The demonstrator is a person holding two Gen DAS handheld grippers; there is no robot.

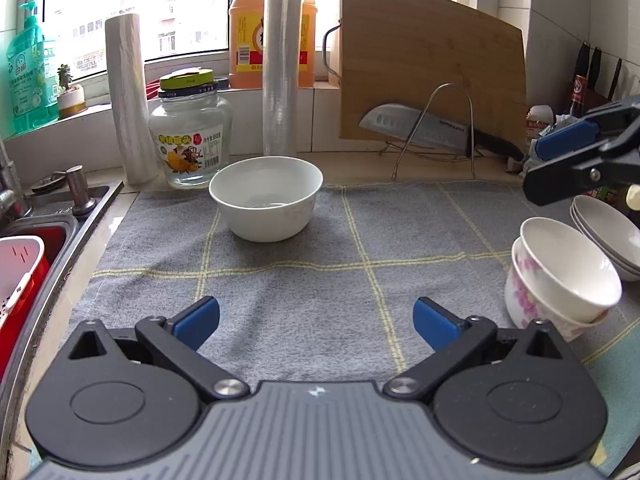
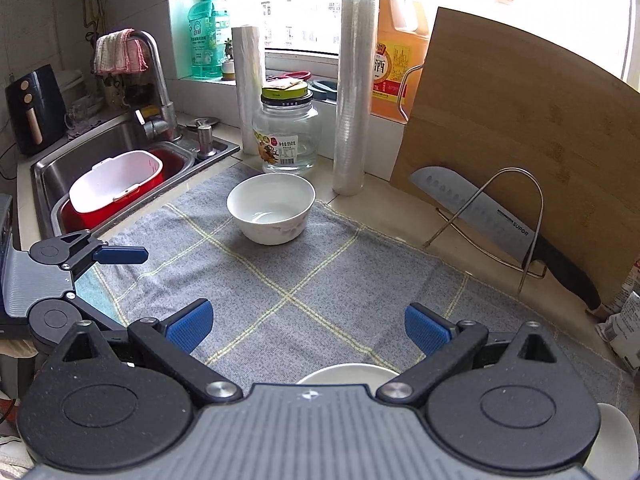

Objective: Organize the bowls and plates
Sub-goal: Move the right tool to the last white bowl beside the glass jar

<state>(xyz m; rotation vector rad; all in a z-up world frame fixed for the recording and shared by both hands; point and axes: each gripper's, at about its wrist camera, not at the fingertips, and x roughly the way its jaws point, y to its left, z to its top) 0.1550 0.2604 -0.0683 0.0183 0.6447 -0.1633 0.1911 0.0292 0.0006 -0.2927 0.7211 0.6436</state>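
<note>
**Grippers spread wide over the mat, bowls waiting on it**

Fingers of the left gripper [image 1: 316,322] stand wide apart with nothing between the blue pads, only the grey checked mat [image 1: 304,276] below them. The right gripper [image 2: 308,328] is likewise spread wide and empty; in the left wrist view it shows at the right edge, up above the stacked dishes.

Straight ahead of both, a white bowl [image 1: 266,198] sits upright on the far part of the mat, alone and well apart from either gripper. On the mat's right side, two bowls [image 1: 560,276] are nested, the plain white one tilted inside a flowered one. Just behind them lies a stack of shallow white plates [image 1: 612,236]. In the right wrist view, a white rim [image 2: 348,372] peeks out just under the right gripper; which dish it belongs to cannot be told.

Behind the lone bowl stand a glass jar [image 1: 191,136] and two rolls of plastic wrap [image 1: 280,60]. A cutting board [image 1: 432,68] leans against the wall with a knife [image 1: 424,126] in a wire rack. The sink [image 2: 120,152] holds a red and white basin.
</note>
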